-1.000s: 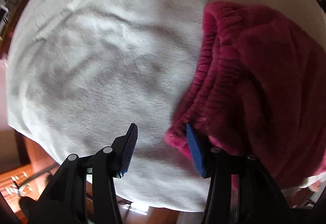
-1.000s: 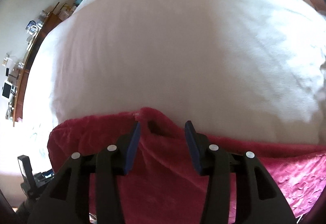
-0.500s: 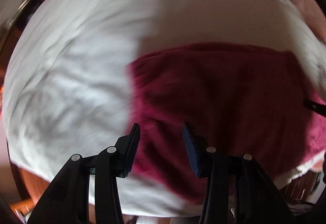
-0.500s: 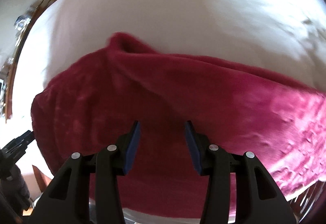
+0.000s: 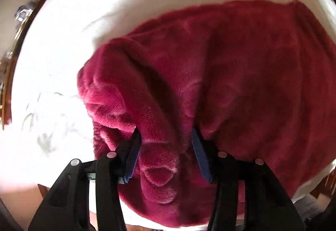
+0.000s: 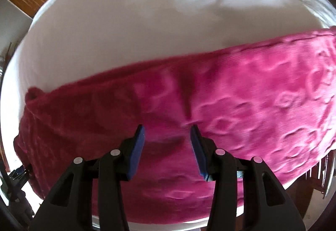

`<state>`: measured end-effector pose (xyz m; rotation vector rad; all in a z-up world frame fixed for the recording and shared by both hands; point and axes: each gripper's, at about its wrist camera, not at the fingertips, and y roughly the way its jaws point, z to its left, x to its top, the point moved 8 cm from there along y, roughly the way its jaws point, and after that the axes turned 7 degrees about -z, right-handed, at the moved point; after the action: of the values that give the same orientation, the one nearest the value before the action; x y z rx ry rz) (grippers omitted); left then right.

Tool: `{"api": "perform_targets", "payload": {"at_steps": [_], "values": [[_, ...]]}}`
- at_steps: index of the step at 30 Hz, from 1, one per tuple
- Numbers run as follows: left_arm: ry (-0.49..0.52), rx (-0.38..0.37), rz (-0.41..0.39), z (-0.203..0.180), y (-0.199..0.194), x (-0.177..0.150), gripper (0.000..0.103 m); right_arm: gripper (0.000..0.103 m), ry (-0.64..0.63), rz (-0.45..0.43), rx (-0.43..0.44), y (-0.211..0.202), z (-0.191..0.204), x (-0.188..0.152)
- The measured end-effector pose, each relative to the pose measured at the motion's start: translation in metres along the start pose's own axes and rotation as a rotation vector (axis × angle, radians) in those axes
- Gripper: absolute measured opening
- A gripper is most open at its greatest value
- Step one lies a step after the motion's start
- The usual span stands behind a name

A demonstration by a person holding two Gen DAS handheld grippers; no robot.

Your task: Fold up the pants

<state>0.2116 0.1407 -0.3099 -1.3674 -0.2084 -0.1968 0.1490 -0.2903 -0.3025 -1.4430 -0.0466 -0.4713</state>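
Two grippers hang over the bed [image 6: 147,21], whose cover is white. A second ago the left gripper [image 5: 166,147] stood beside the waistband of the crimson fleece pants [image 5: 241,75]; now a thick fold of them bulges between its fingers, which have just been opening, and the pads press it. The right gripper [image 6: 167,147] has come from the pants' edge to over their middle; its fingers are parted, but whether they grip is unclear. Both views are blurred, and the pants' far ends are cut off.

Plush magenta fleece pants [image 5: 241,75] with an embossed pattern lie on a matt white cloth bed cover [image 6: 147,21]. Each tool has matt black plastic arms and ribbed blue pads [image 5: 132,153].
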Motion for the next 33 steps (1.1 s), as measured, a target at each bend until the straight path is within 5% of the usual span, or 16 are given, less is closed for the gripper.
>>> {"api": "perform_targets", "payload": {"at_steps": [8,12,21,24,33], "values": [[-0.061,-0.005,-0.059,-0.07,-0.071,0.026,0.051,0.046,0.126,-0.086,0.01,-0.054,-0.118,0.006],[0.01,-0.067,-0.1,-0.142,-0.098,0.044,0.059,0.059,0.243,-0.112,-0.006,-0.078,-0.187,-0.009],[0.092,-0.214,-0.127,-0.277,-0.138,0.076,0.06,0.069,0.453,-0.145,-0.006,-0.106,-0.296,-0.038],[0.11,-0.228,-0.128,-0.308,-0.148,0.085,0.06,0.072,0.522,-0.156,0.024,-0.11,-0.334,-0.038],[0.173,-0.221,-0.142,-0.361,-0.155,0.068,0.06,0.072,0.745,-0.187,0.259,-0.082,-0.362,-0.035]]}}
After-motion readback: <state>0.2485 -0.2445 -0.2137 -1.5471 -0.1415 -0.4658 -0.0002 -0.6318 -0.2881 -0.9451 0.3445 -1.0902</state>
